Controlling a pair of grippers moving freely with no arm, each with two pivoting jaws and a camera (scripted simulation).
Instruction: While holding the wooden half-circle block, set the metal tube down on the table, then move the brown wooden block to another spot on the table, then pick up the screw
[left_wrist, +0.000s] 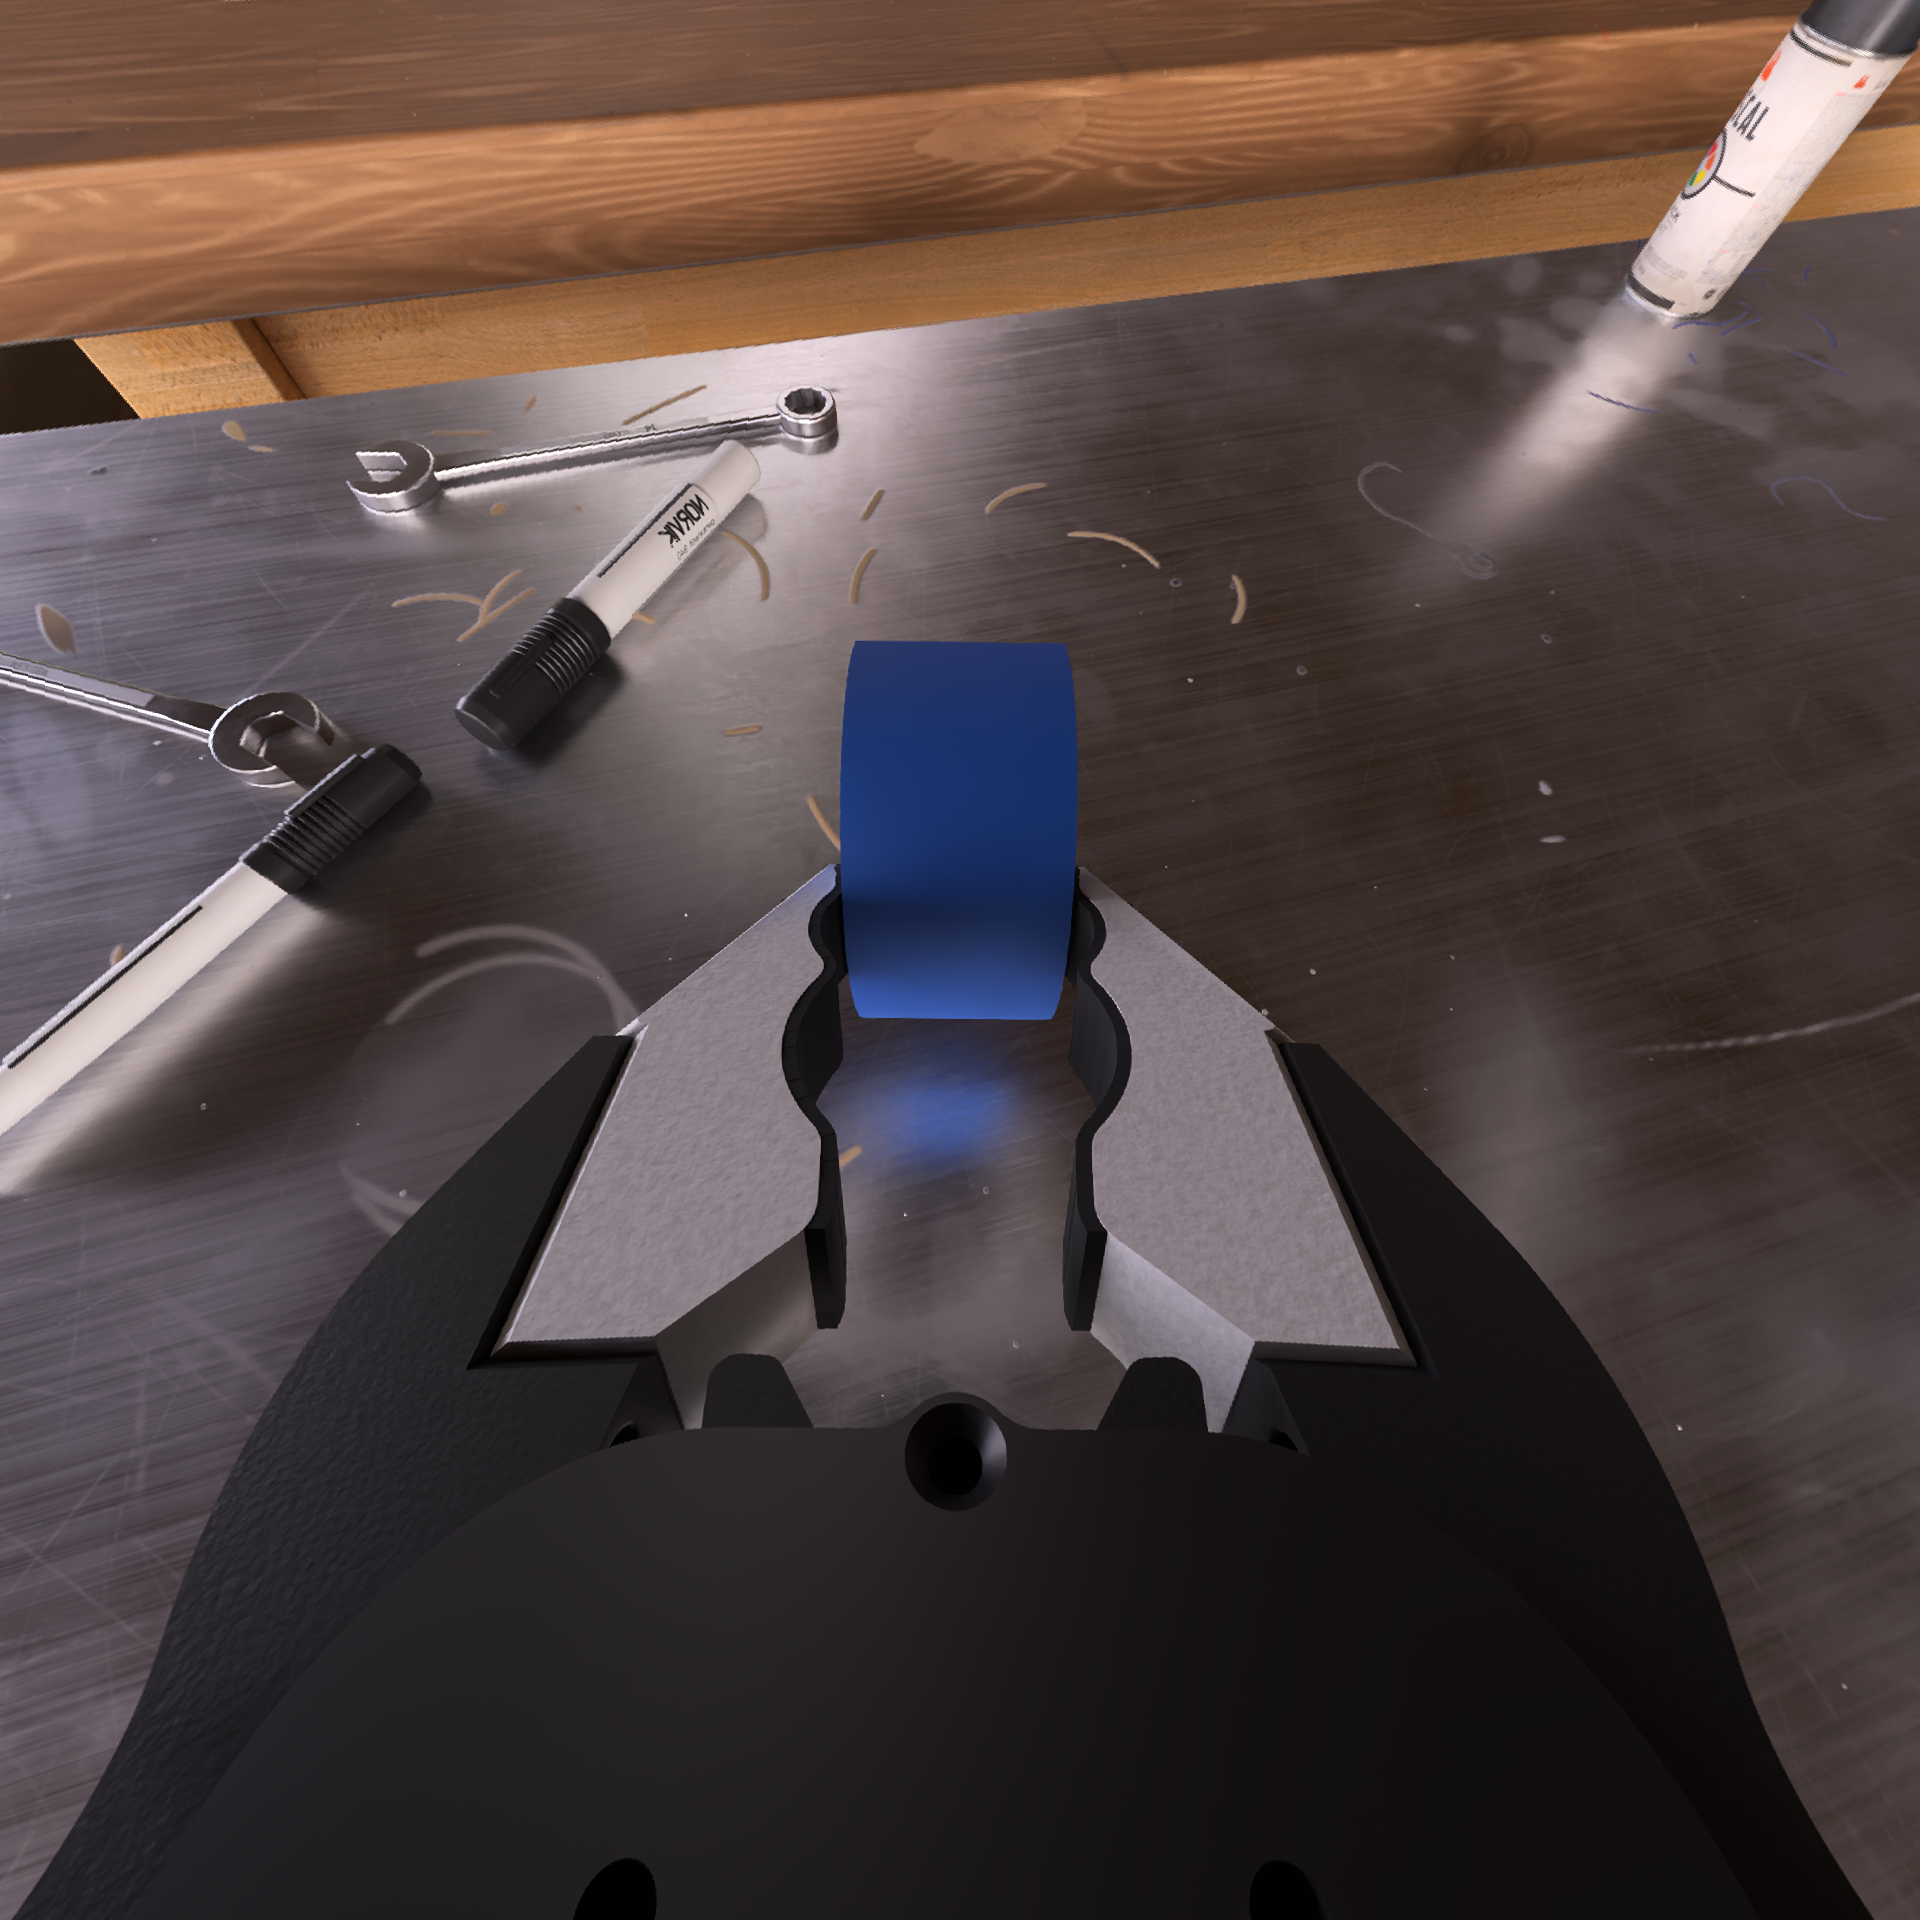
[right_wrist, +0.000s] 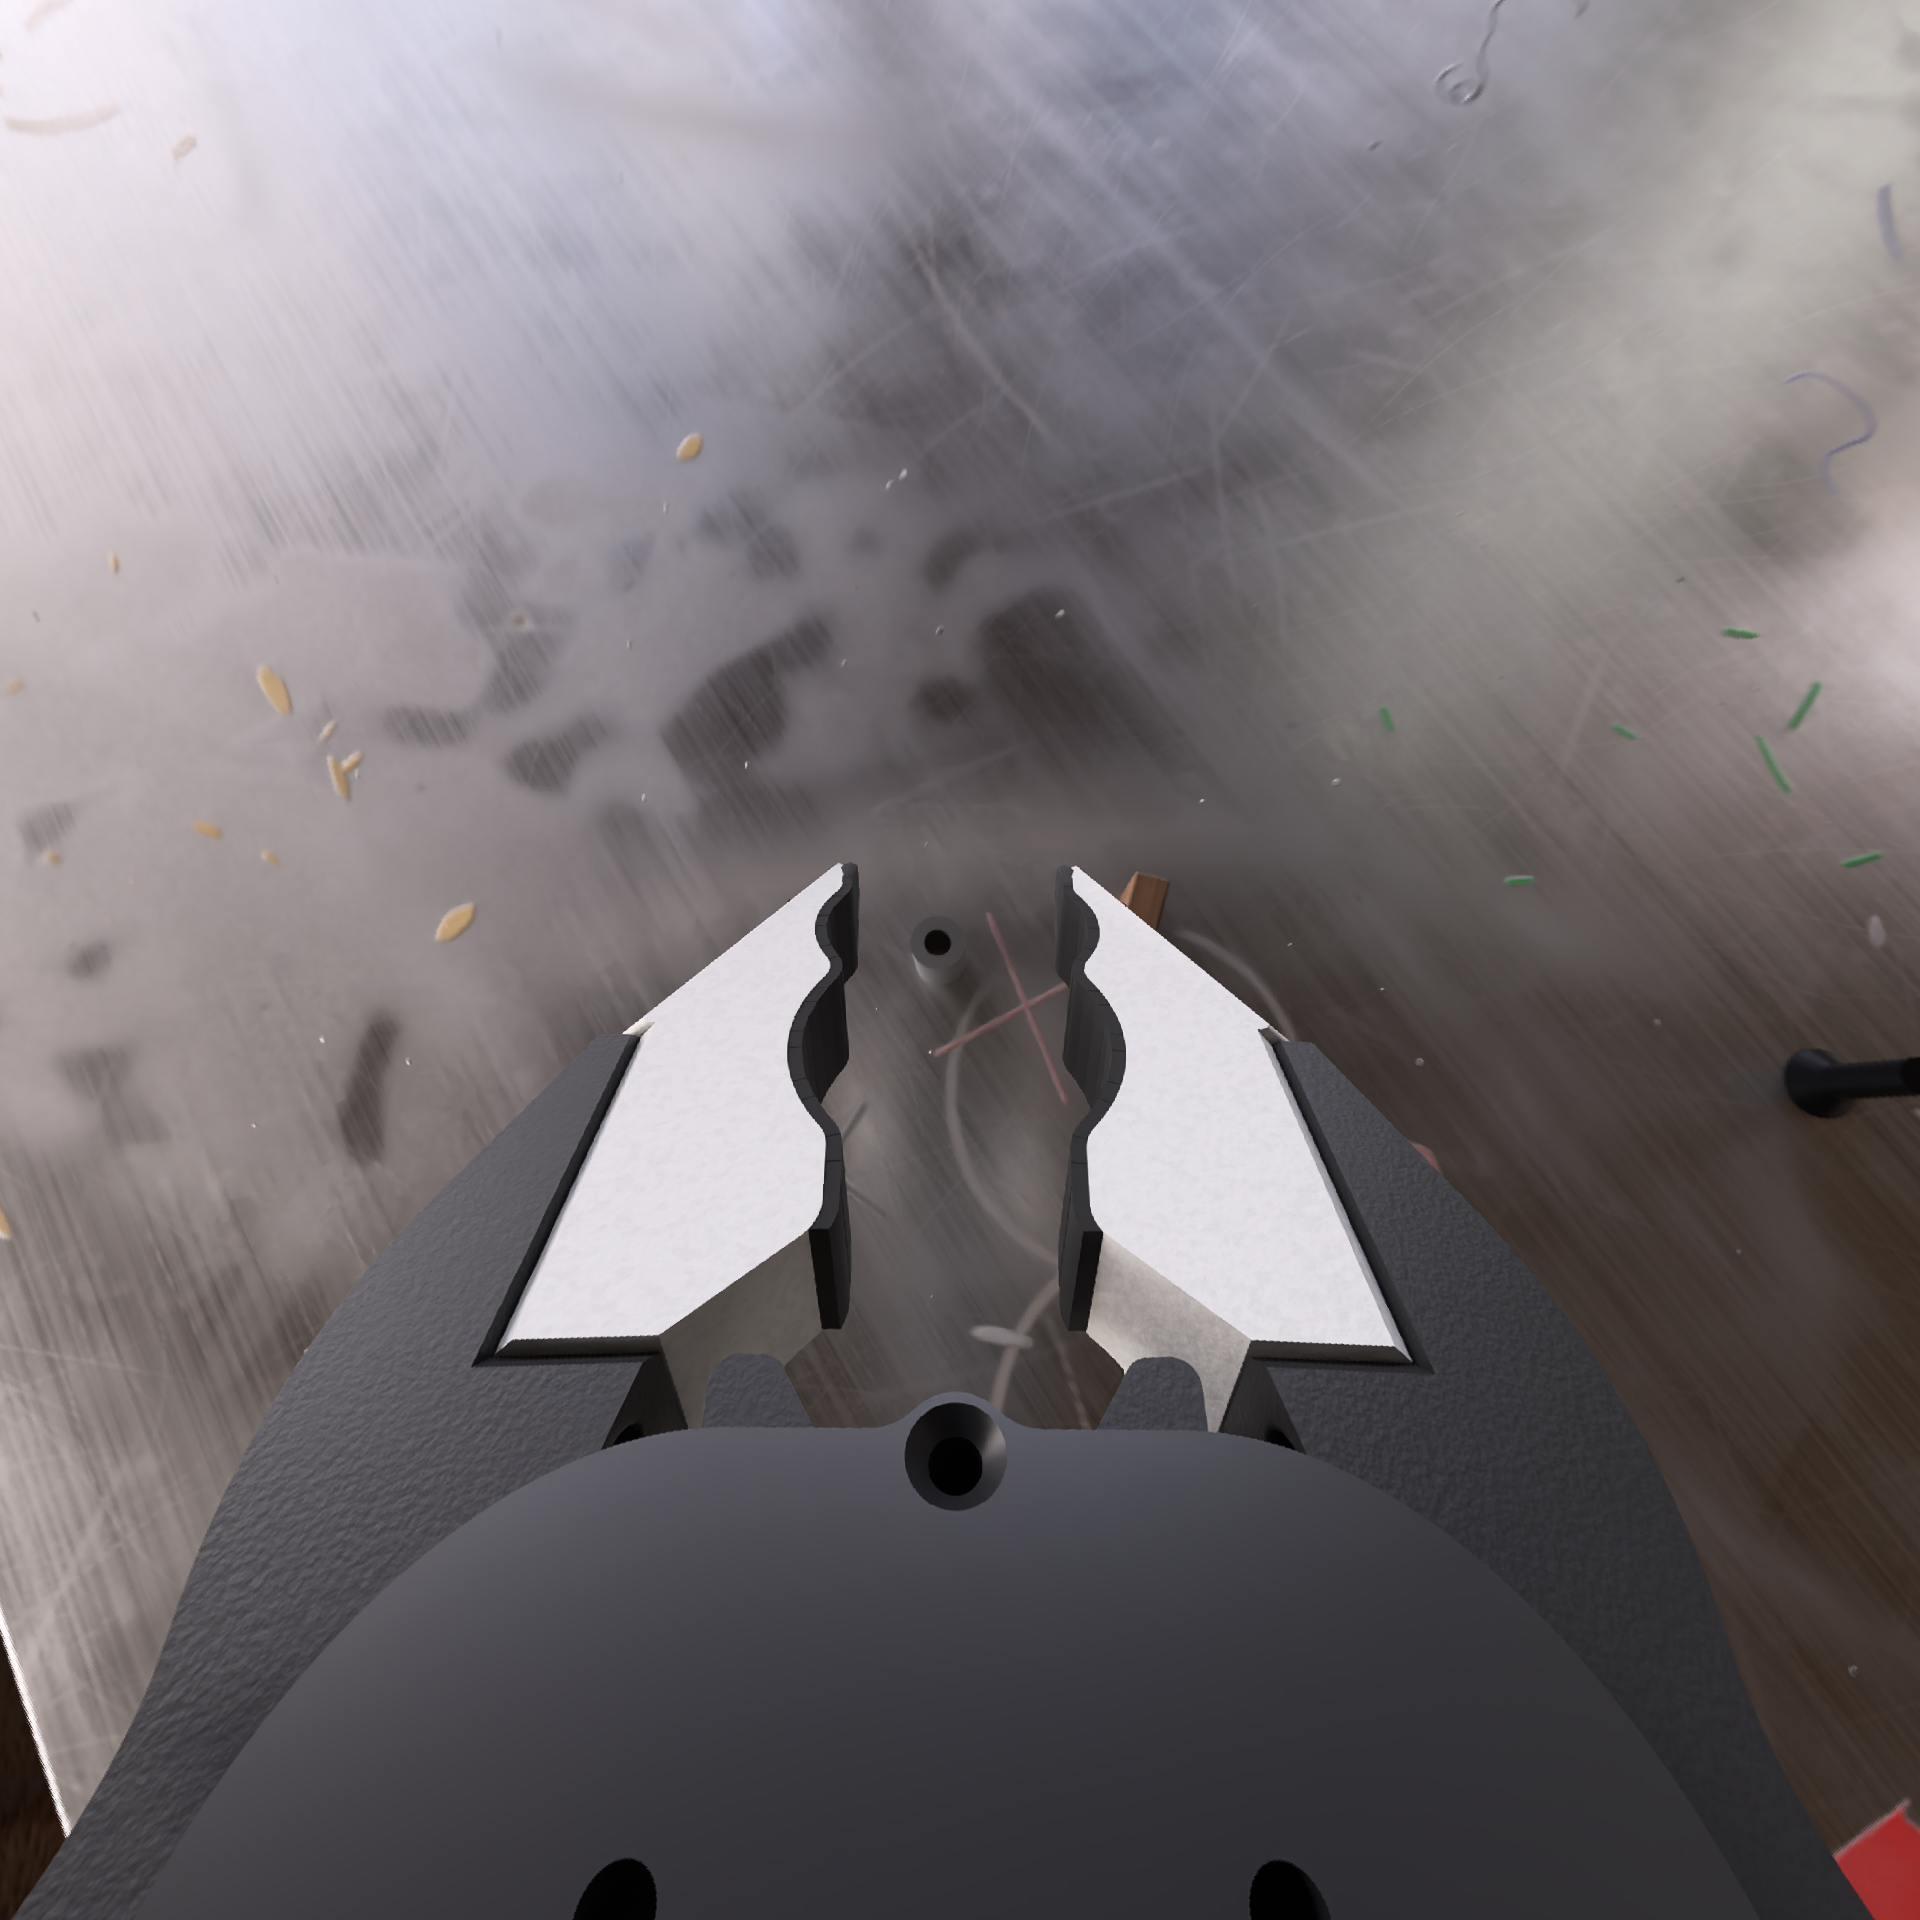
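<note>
Clamped between the contoured dark pads of the left gripper (left_wrist: 956, 883): the half-circle block (left_wrist: 956, 821), matte blue, curved face upward, raised above the brushed, scratched metal table (left_wrist: 1455, 935) with a faint blue reflection beneath; fingers faced in pale grainy plates set in textured black housings.

Only in the left wrist view: two white markers with ribbed black caps, one (left_wrist: 613, 603) lying just below a chrome combination wrench (left_wrist: 592, 447), the other (left_wrist: 197, 925) at the left edge with its cap touching the ring end of a second wrench (left_wrist: 208, 717); a white spray can (left_wrist: 1756, 156) standing at upper right; a wooden ledge (left_wrist: 727, 177) with visible grain along the back; curled tan shavings scattered about.

Only in the right wrist view: the right gripper (right_wrist: 956, 894) parted and holding nothing, above the table; the metal tube (right_wrist: 938, 954), a short grey cylinder with a dark bore, on the table and seen in the gap between the fingertips, beside a faint pink cross mark; the brown wooden block (right_wrist: 1146, 896), mostly hidden behind the right finger, only a corner showing; the screw (right_wrist: 1844, 1081), black with a rounded head, lying at the right edge, well apart from the fingers; green slivers and tan flakes strewn on the hazy, smudged metal; a red corner (right_wrist: 1886, 1870) at lower right, too cropped to identify.
</note>
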